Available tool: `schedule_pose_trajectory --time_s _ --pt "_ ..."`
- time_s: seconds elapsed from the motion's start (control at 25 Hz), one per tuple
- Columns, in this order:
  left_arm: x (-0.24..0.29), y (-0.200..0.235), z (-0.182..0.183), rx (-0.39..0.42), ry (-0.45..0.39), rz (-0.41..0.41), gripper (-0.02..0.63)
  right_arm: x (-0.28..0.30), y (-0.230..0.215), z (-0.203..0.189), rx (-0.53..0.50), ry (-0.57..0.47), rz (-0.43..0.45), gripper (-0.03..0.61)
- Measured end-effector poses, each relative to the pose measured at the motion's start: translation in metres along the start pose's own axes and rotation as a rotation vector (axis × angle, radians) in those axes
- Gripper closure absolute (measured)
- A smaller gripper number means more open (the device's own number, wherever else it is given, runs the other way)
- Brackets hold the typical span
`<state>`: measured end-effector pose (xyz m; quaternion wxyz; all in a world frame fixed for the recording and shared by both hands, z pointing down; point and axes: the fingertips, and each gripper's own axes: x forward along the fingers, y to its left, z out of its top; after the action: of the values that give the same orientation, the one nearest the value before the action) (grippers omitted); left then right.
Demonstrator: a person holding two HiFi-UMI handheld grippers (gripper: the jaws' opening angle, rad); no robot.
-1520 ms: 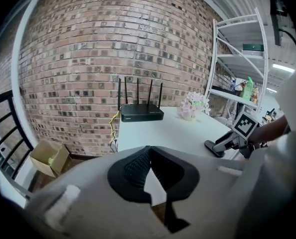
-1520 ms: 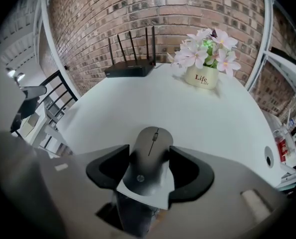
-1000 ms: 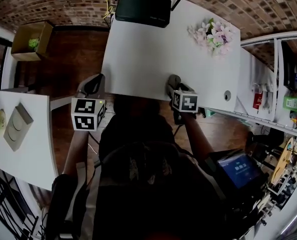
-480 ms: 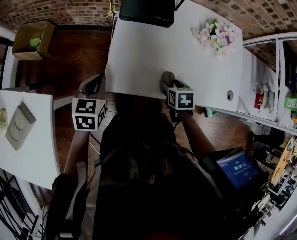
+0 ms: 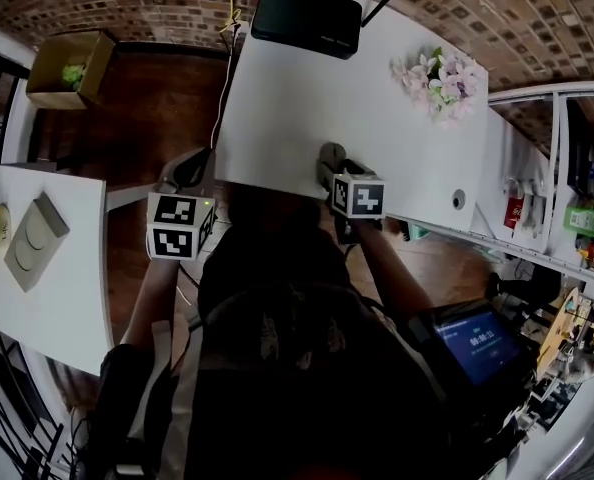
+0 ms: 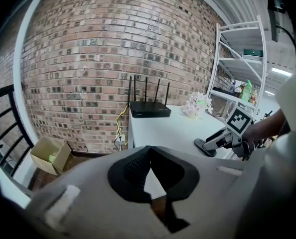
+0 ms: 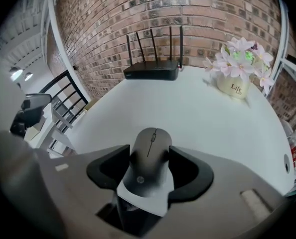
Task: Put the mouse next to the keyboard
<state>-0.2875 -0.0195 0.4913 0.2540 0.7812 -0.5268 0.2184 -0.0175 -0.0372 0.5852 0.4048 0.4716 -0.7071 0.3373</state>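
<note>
A dark grey mouse (image 7: 152, 151) sits lengthwise between the pads of my right gripper (image 7: 149, 169), which is shut on it. In the head view that right gripper (image 5: 329, 163) hovers at the near edge of the white table (image 5: 307, 108), a little right of its near left corner. My left gripper (image 5: 184, 171) hangs off the table's left side over the floor. Its pads (image 6: 133, 166) meet at the tip with nothing between them. I see no keyboard in any view.
A black router (image 5: 307, 16) with antennas stands at the table's far edge, and a flower pot (image 5: 435, 73) at the far right. A cardboard box (image 5: 62, 68) sits on the floor at left. Nearby are a second white table (image 5: 47, 288) and shelves (image 5: 577, 168).
My right gripper has shifted left along the table's near edge with the mouse still in it. The left gripper has stayed in place.
</note>
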Motion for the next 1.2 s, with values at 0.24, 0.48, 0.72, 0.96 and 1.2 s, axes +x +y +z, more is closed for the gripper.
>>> schedule_pose_trajectory --time_s 0.24,0.48,0.72,0.96,1.2 --pt "-0.002 0.005 0.000 -0.004 -0.024 0.017 0.612 0.004 0.011 0.002 -0.031 0.009 0.025 0.331" --pt "-0.009 0.009 -0.005 -0.003 -0.017 0.030 0.612 0.009 0.033 0.008 -0.077 0.006 0.064 0.333" --pt "-0.015 0.007 -0.005 0.002 -0.010 0.058 0.612 0.009 0.040 0.009 -0.113 0.017 0.112 0.331" --pt "-0.016 -0.012 0.004 0.004 0.022 0.101 0.612 0.015 0.049 0.013 -0.167 0.002 0.185 0.331" --pt "-0.020 -0.024 0.017 0.059 0.039 0.175 0.612 0.019 0.071 0.016 -0.220 -0.025 0.288 0.331"
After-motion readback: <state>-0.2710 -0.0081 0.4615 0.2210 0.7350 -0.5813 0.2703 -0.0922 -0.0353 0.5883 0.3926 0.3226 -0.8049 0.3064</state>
